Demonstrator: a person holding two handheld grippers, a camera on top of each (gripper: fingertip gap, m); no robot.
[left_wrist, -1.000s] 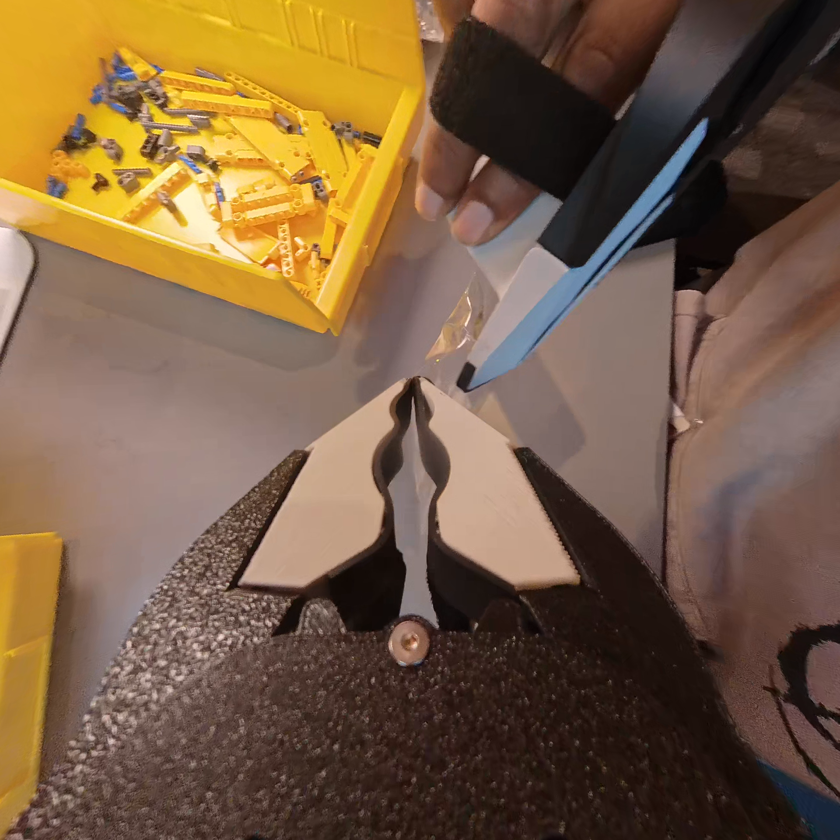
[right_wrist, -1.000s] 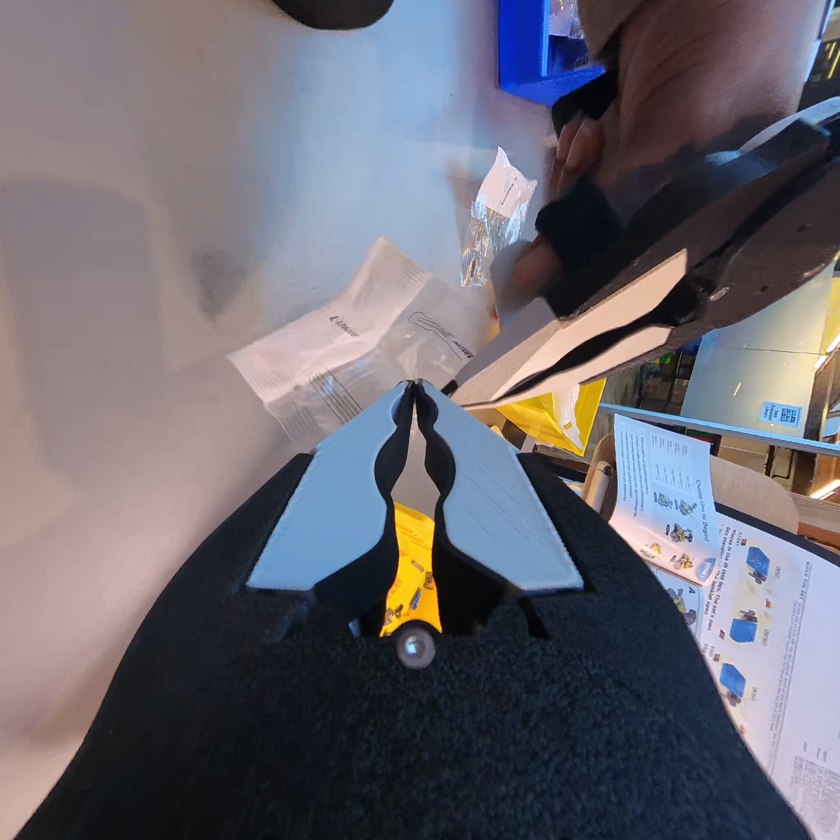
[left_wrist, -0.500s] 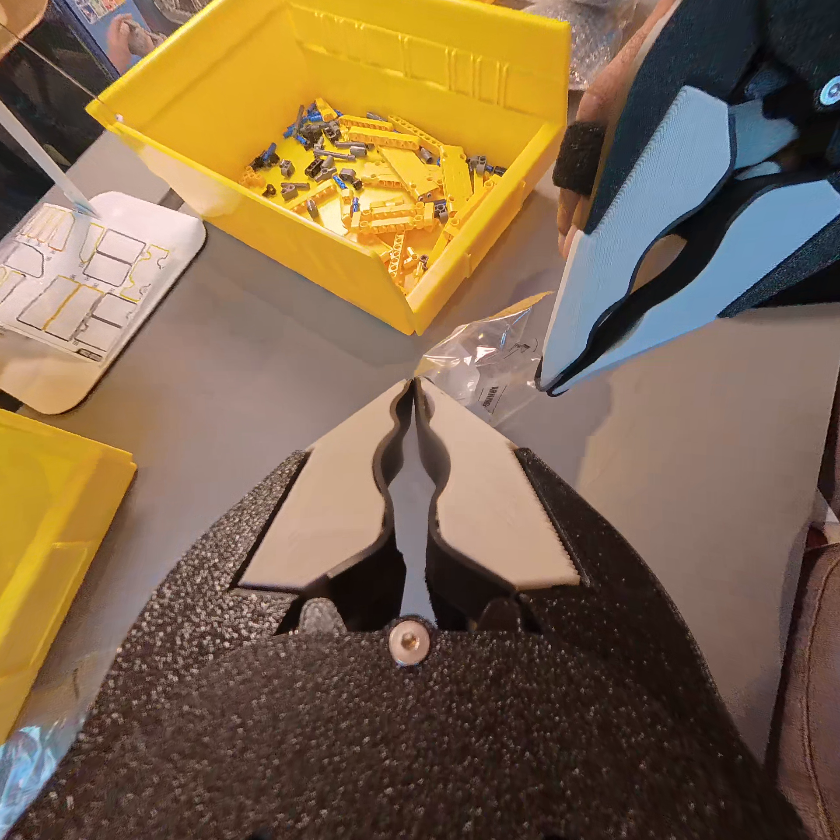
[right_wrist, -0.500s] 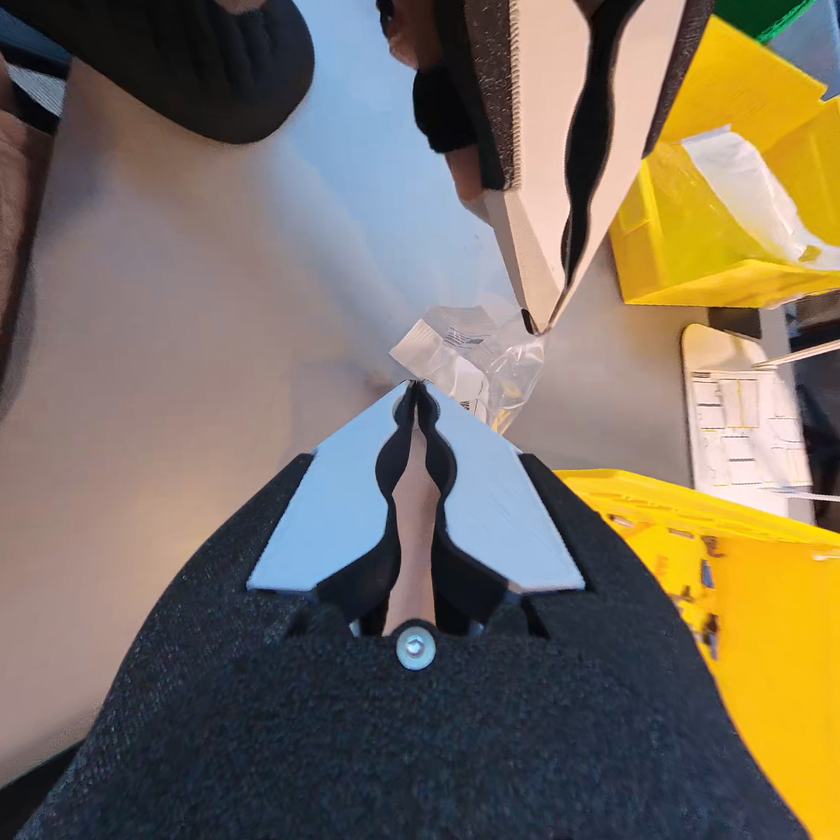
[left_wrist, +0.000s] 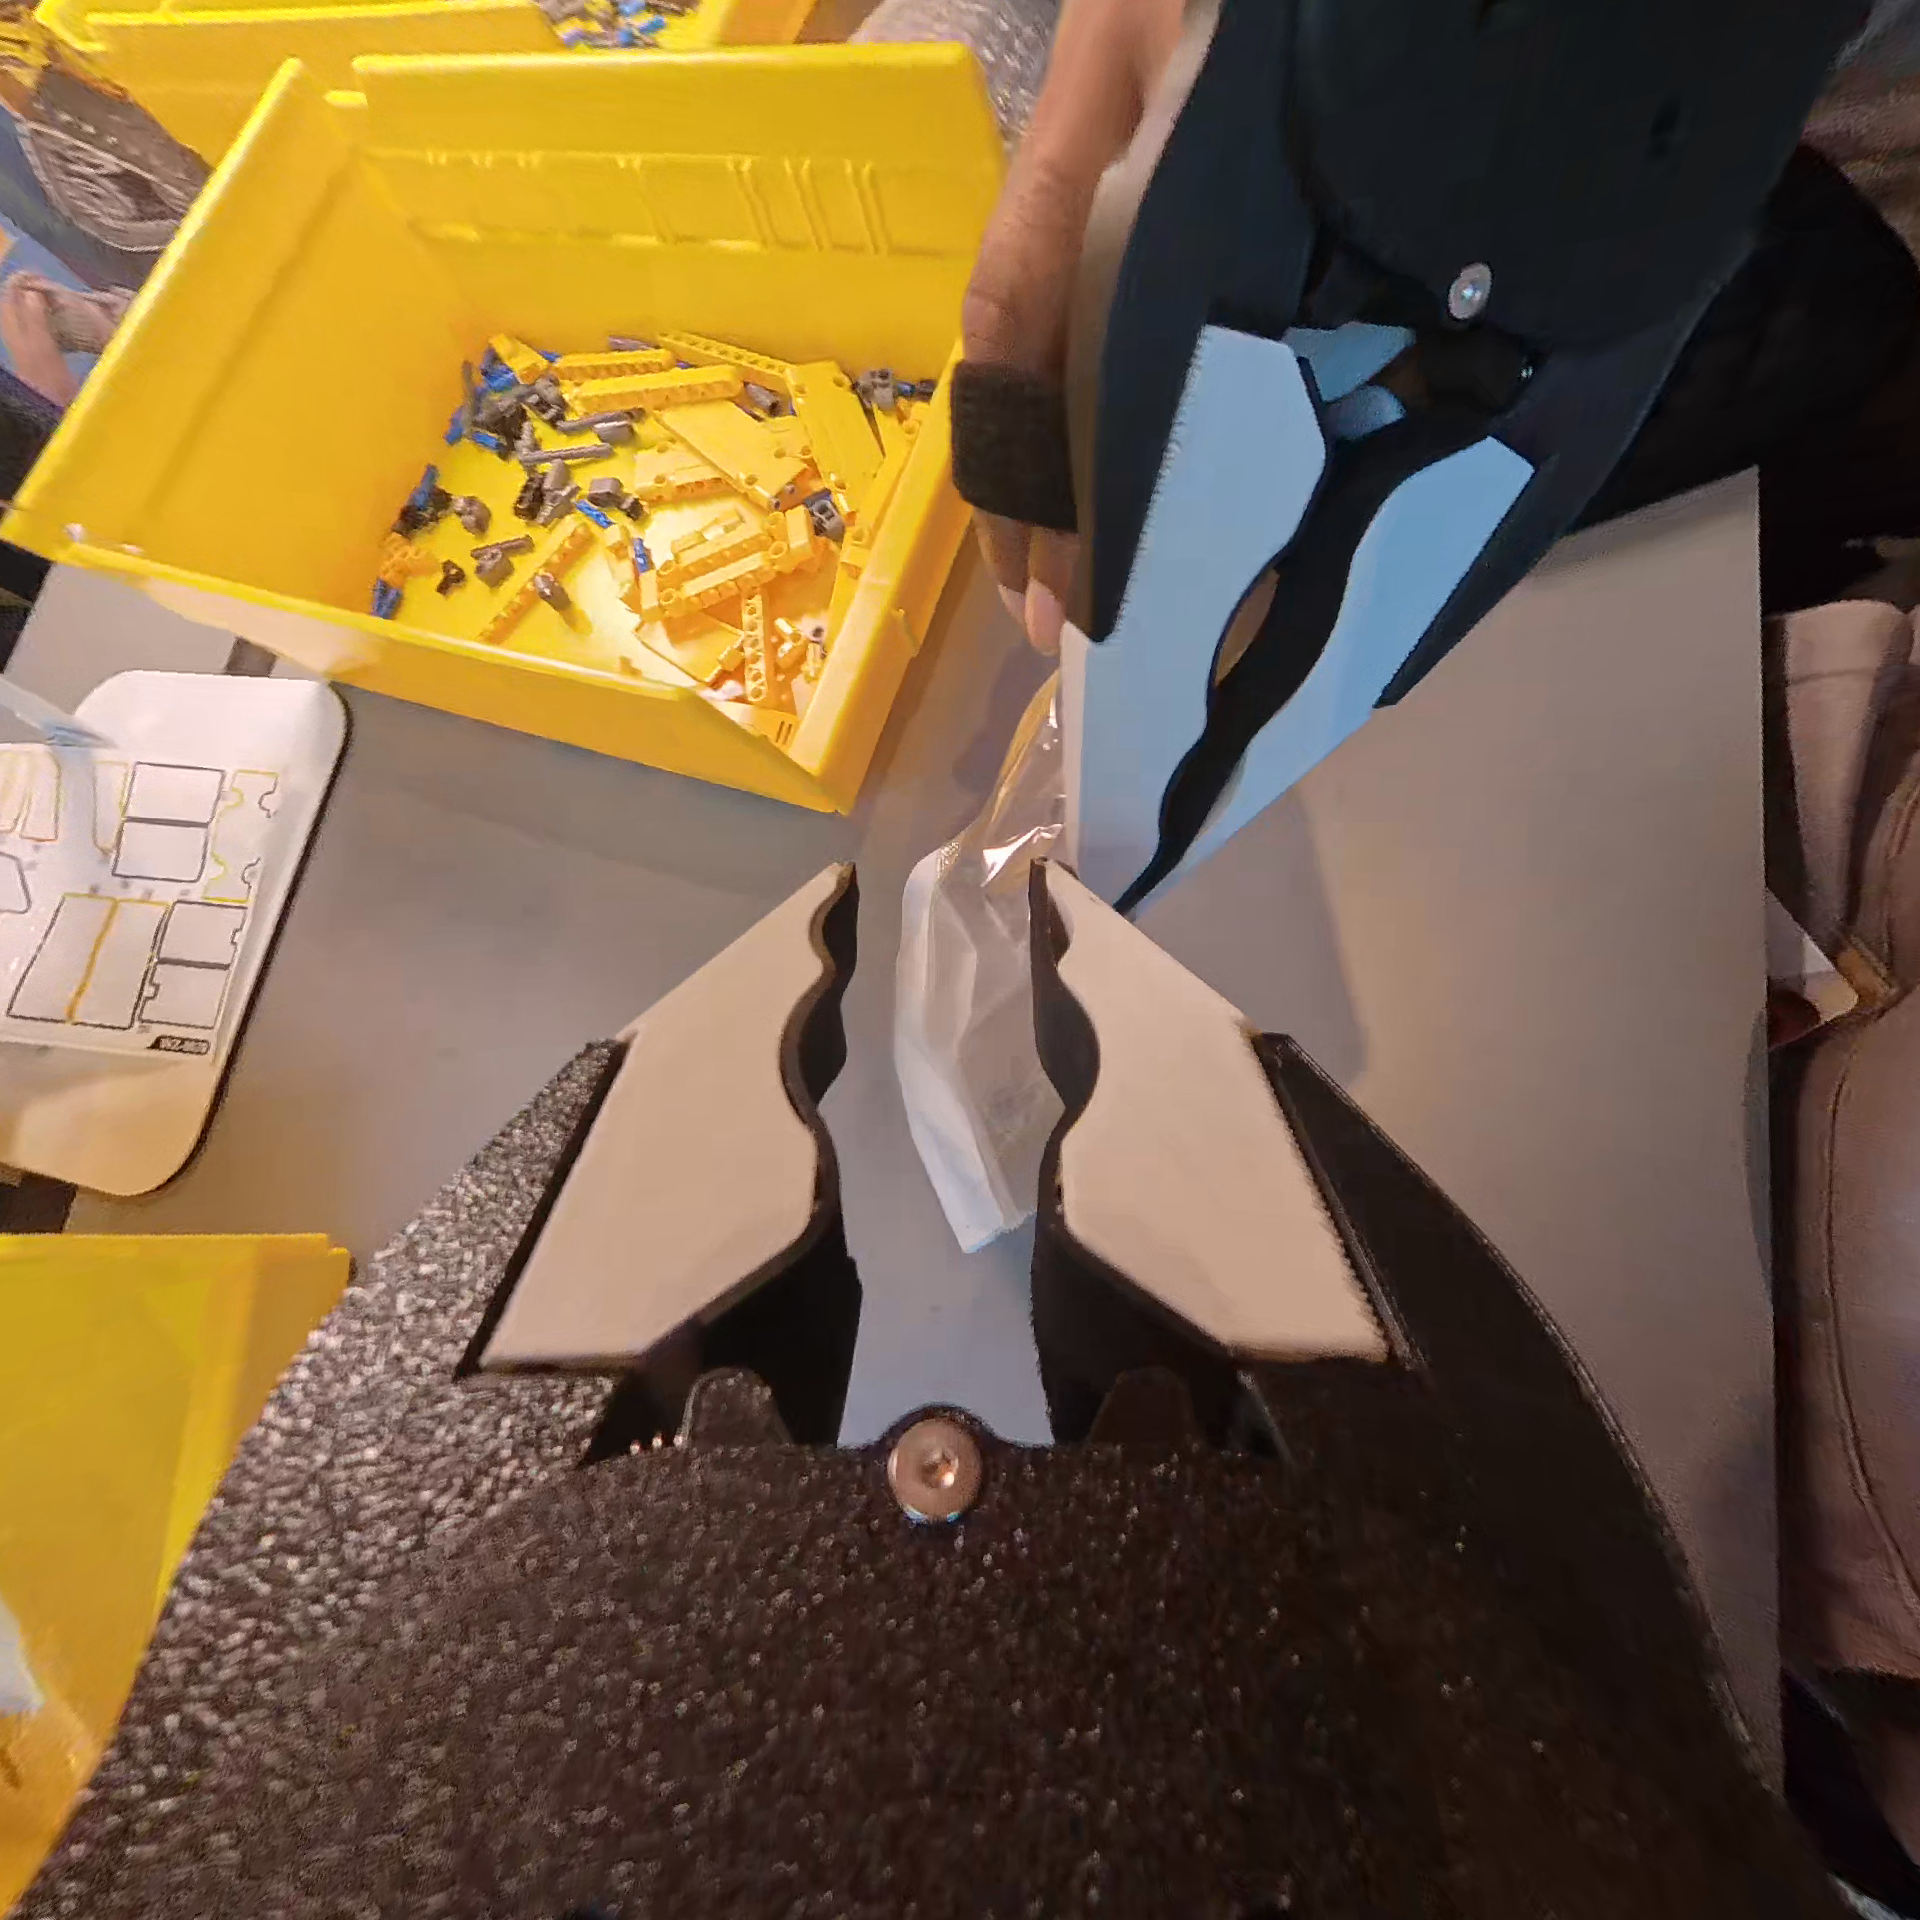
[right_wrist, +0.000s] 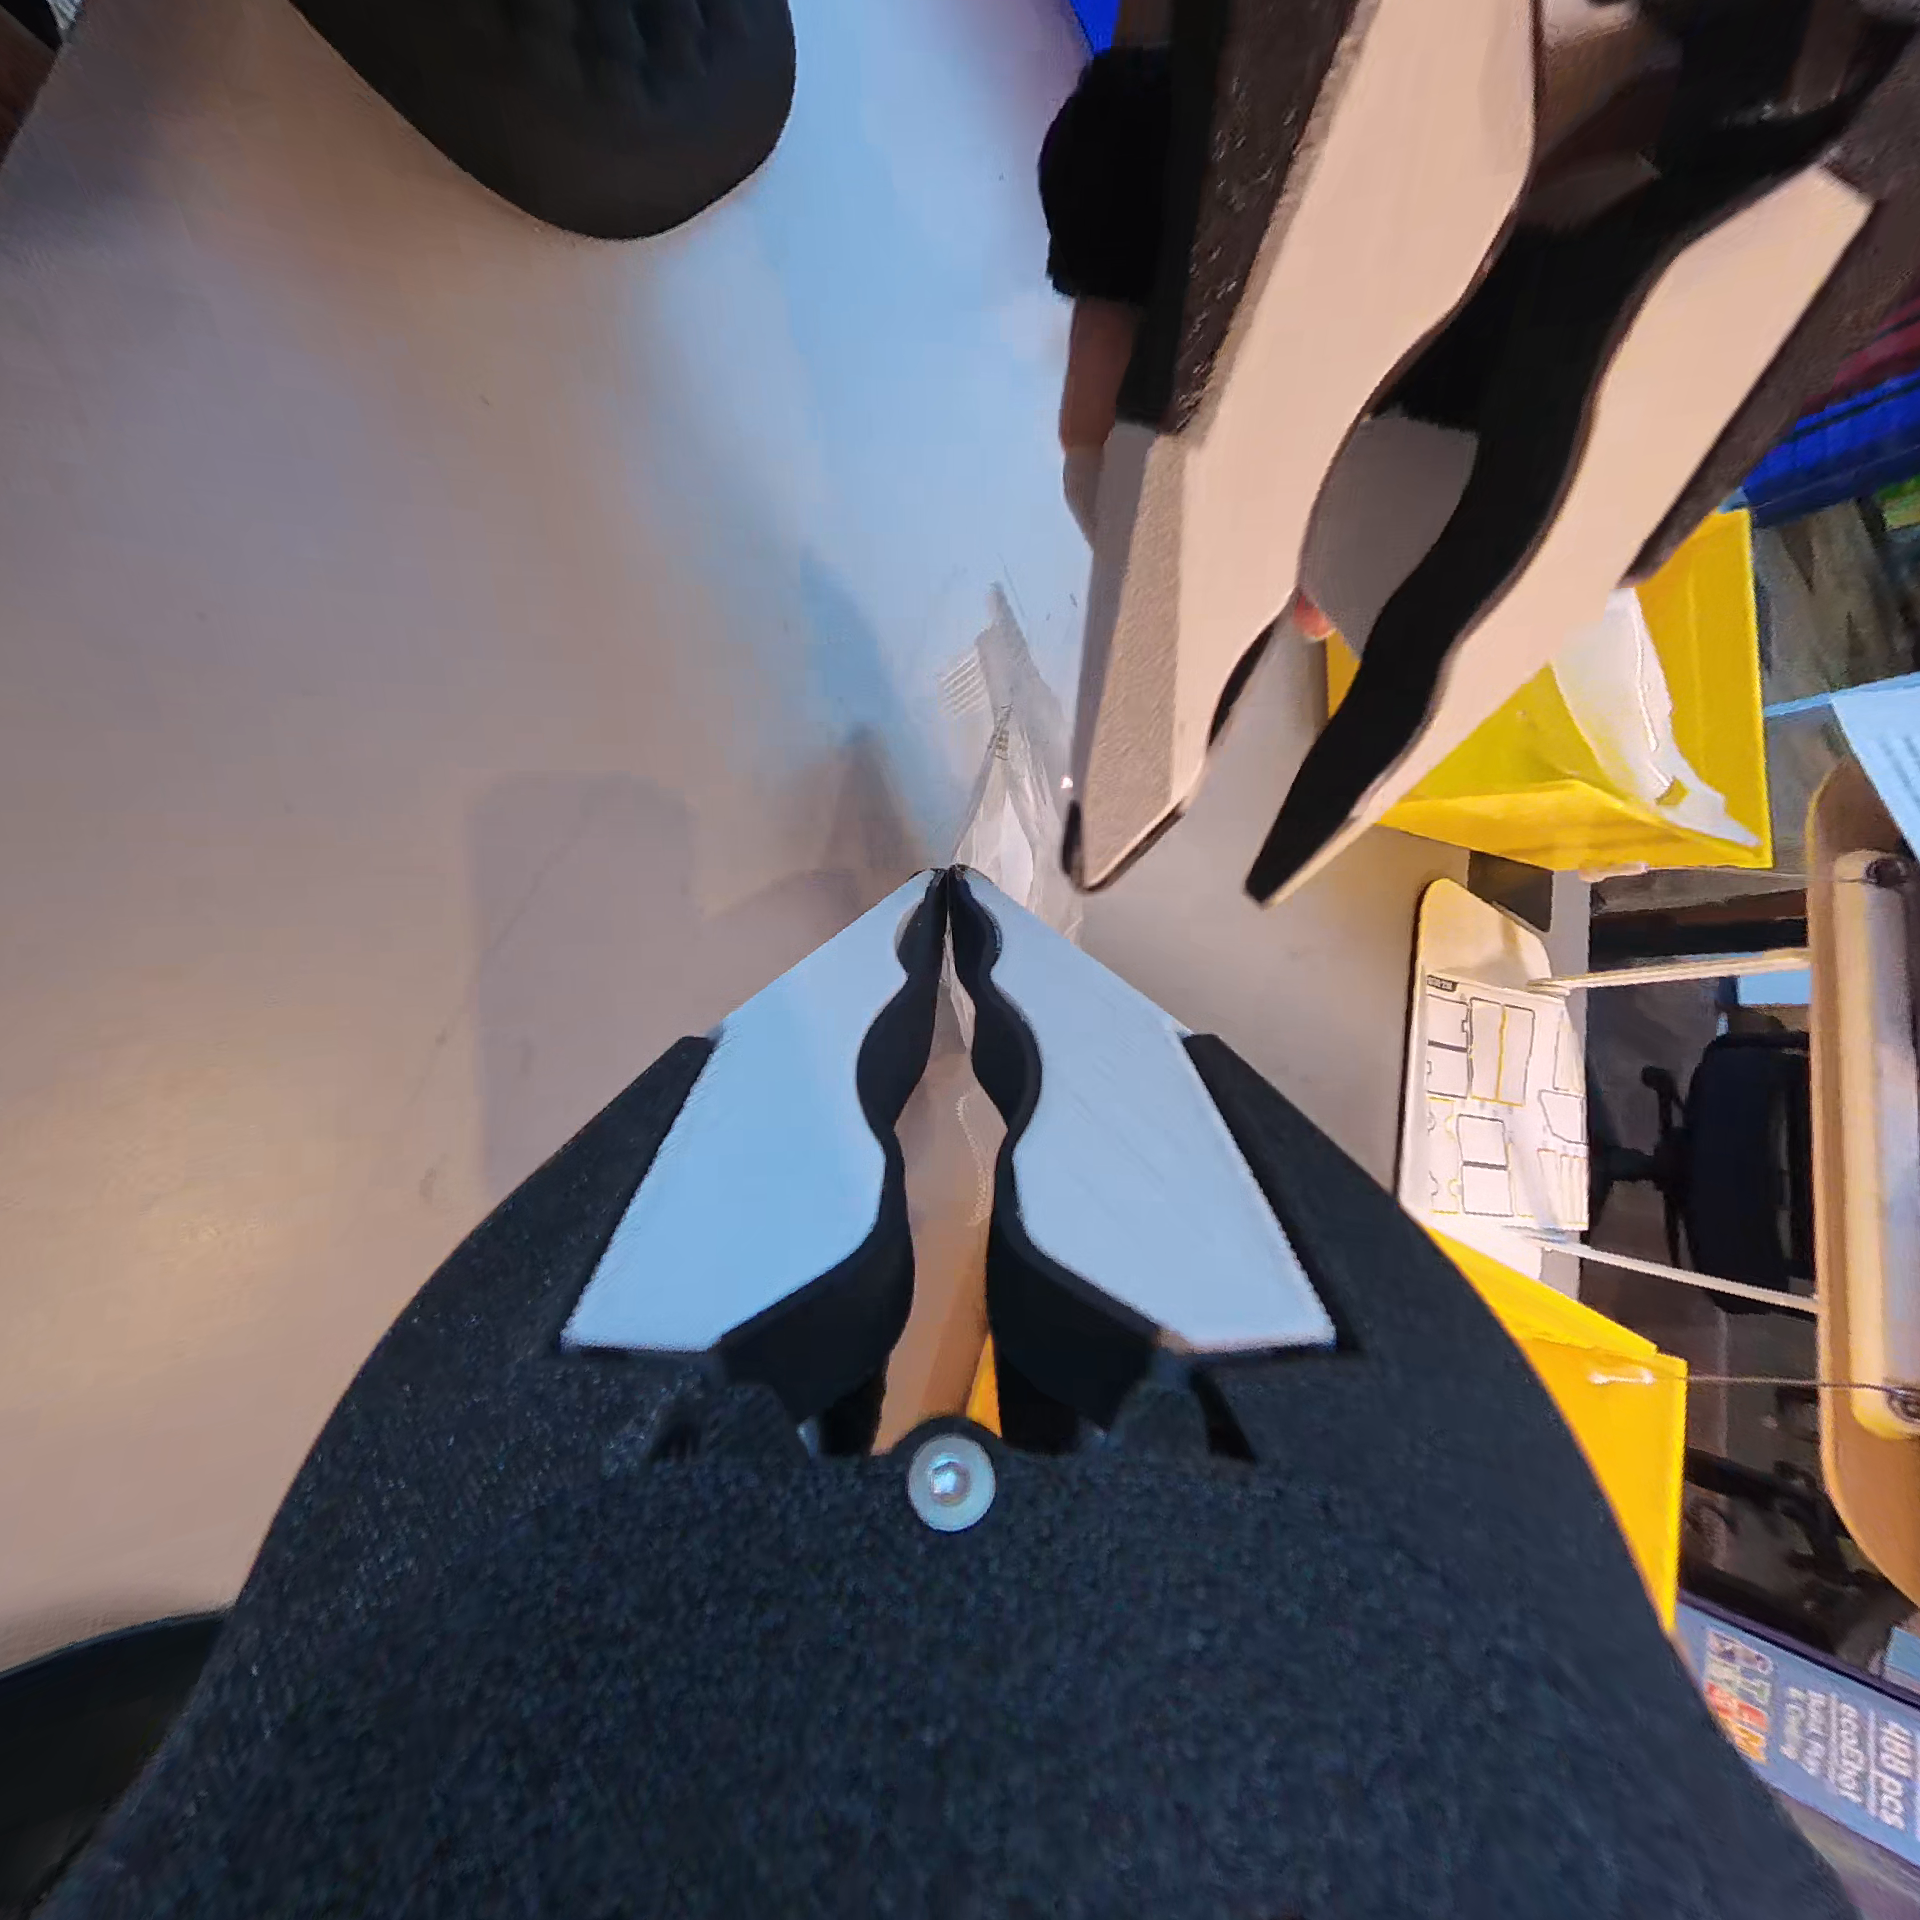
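Observation:
A small clear plastic bag hangs upright over the grey table. My left gripper is open, and the bag's lower part lies between its two fingers, close to the right one. My right gripper comes down from the upper right, held by a hand with a black strap. In the right wrist view my right gripper is shut with the thin bag film pinched at its tips. The open left gripper shows just to its right.
A yellow bin of loose yellow, grey and blue building pieces stands at the far left. A white sticker sheet lies left, and another yellow bin sits at the lower left. The table's edge and clothing are at the right. The grippers are tip to tip, or close to it.
My left gripper has gone from shut to open. The bag, lying on the table before, now hangs between the left fingers, pinched by my right gripper.

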